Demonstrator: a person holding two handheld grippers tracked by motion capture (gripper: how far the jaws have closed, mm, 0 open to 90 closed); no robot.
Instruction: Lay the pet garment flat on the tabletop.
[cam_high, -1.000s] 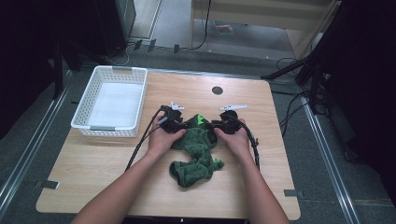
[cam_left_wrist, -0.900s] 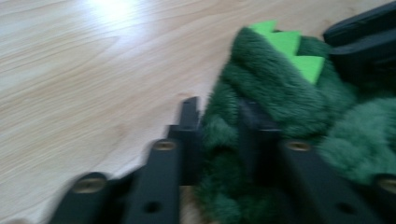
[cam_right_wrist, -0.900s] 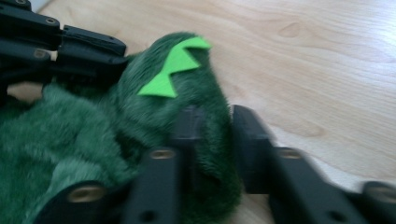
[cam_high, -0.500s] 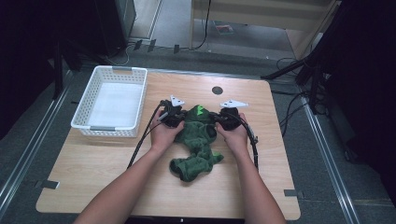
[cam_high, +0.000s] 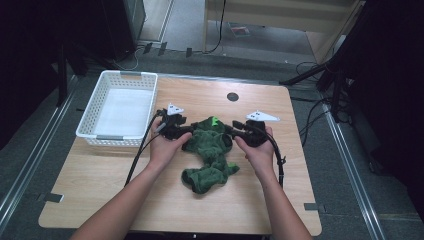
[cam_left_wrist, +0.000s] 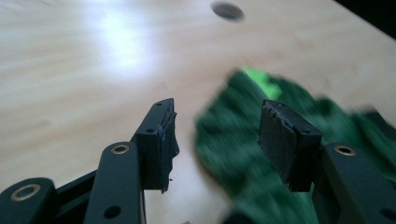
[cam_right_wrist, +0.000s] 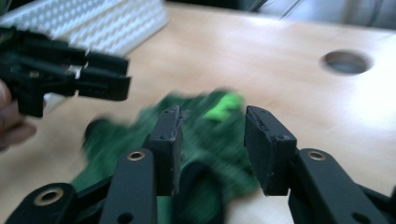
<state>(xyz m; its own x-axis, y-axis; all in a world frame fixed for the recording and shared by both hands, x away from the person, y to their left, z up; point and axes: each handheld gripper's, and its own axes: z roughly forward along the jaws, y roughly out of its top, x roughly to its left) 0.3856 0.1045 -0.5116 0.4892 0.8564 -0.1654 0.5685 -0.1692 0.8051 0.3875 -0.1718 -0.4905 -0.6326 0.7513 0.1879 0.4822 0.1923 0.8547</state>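
The left hand-held gripper (cam_high: 186, 131) and the right hand-held gripper (cam_high: 234, 131) faced each other across the upper part of a dark green terry cloth garment (cam_high: 210, 155), which lay crumpled on the wooden worktop (cam_high: 110, 190) between the two of them and trailed back toward the person. Both sets of jaws had just been opening, and in each gripper view they stood apart with nothing pinched: in the left gripper view the cloth (cam_left_wrist: 243, 154) lay beyond and below the gap, its bright green tag (cam_left_wrist: 258, 77) ahead of the right-hand jaw, while in the right gripper view the cloth (cam_right_wrist: 205, 140) sat under and past the open jaws, with the left hand-held gripper (cam_right_wrist: 119, 77) hovering ahead and to the left. So the garment seemed released and resting under its own weight, probably set down so its top edge could be spread or regripped from both sides at once; the symmetrical placing of the two hands, one at each shoulder of the fabric, suited a flattening or folding move. A white slotted plastic basket (cam_high: 100, 107) stood outboard of the left hand-held gripper, near it but apart, likely the place meant for the finished cloth. A round cable hole (cam_high: 232, 96) in the worktop lay beyond both grippers. Black cables (cam_high: 142, 155) trailed back from each tool along the forearms.
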